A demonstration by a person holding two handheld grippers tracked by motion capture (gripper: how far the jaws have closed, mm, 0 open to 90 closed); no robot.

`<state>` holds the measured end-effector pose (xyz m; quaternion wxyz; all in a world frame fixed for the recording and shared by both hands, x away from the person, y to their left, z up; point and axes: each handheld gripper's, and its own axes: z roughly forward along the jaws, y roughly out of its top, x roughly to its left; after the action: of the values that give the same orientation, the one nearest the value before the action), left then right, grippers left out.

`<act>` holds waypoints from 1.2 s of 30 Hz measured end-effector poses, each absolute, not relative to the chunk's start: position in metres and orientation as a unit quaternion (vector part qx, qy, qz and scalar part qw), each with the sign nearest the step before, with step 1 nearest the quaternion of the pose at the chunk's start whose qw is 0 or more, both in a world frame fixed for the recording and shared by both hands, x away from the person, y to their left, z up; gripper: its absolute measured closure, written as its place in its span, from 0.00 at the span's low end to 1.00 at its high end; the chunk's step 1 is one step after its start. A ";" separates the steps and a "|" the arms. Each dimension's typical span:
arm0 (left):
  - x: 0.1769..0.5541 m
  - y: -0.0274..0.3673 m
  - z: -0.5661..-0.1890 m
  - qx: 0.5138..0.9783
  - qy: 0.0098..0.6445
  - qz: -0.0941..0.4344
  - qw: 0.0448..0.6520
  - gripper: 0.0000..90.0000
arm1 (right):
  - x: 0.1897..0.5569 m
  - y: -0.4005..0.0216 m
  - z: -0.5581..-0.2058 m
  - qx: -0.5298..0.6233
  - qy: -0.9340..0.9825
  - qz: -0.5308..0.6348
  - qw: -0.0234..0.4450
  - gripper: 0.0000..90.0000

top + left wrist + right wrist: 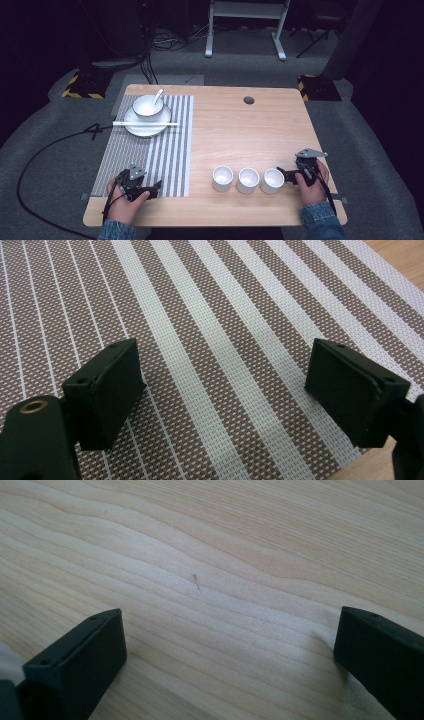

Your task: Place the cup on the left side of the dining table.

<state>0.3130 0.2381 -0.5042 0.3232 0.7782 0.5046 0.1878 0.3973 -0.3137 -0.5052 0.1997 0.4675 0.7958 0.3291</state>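
left claw (156,189) sits low at the near-left of the tabletop (240,130), over the near edge of the striped placemat (170,155). in the left gripper view its 2 black jaws stand wide apart with just brown-and-white weave between them, nothing held.

over to the right claw (281,175), held at the near-right edge, pointing left toward a row of 3 white cups. the right cup (272,180) is just beside the claw's tips; whether they touch it can't be told from the high view. the middle cup (248,180) and left cup (222,178) stand in line beyond it, close to each other, all 3 upright with open mouths up, on bare wood just right of the placemat. in the right gripper view the jaws are spread wide, bare wood grain between them, nothing gripped, and a sliver of white shows at the bottom-left corner beside one jaw.

far-left on the placemat: a white plate (137,127) carrying a white bowl (147,107) with a white spoon (158,94) leaning in it, handle up to the right. a pair of white chopsticks (145,123) lies level across the plate's near side, in front of the bowl.

no brand, label or writing can be read anywhere. black-and-yellow hazard stripes mark the blocks on the floor beyond the tabletop's far corners (80,86).
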 end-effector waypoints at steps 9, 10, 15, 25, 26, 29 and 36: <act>0.313 0.238 -0.504 0.778 0.504 0.188 0.323 0.17 | 0.397 -0.314 -0.505 0.468 0.796 0.329 0.200 0.00; 0.313 0.238 -0.504 0.778 0.504 0.188 0.323 0.17 | 0.397 -0.314 -0.505 0.467 0.796 0.329 0.200 0.00; 0.313 0.238 -0.504 0.778 0.504 0.188 0.323 0.17 | 0.397 -0.314 -0.505 0.467 0.796 0.329 0.200 0.00; 0.310 0.248 -0.486 0.745 0.521 0.201 0.366 0.28 | 0.397 -0.314 -0.505 0.467 0.796 0.329 0.200 0.00; 0.309 0.248 -0.484 0.743 0.521 0.203 0.368 0.28 | 0.397 -0.314 -0.505 0.468 0.796 0.329 0.200 0.00; 0.307 0.248 -0.476 0.740 0.520 0.209 0.371 0.28 | 0.397 -0.314 -0.505 0.468 0.796 0.329 0.200 0.00; 0.301 0.239 -0.453 0.736 0.495 0.239 0.396 0.26 | 0.397 -0.314 -0.505 0.468 0.796 0.329 0.200 0.00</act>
<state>0.3007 0.2393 -0.4527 0.3957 0.7358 0.4948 0.2392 0.3973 -0.3137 -0.5052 0.1997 0.4678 0.7956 0.3291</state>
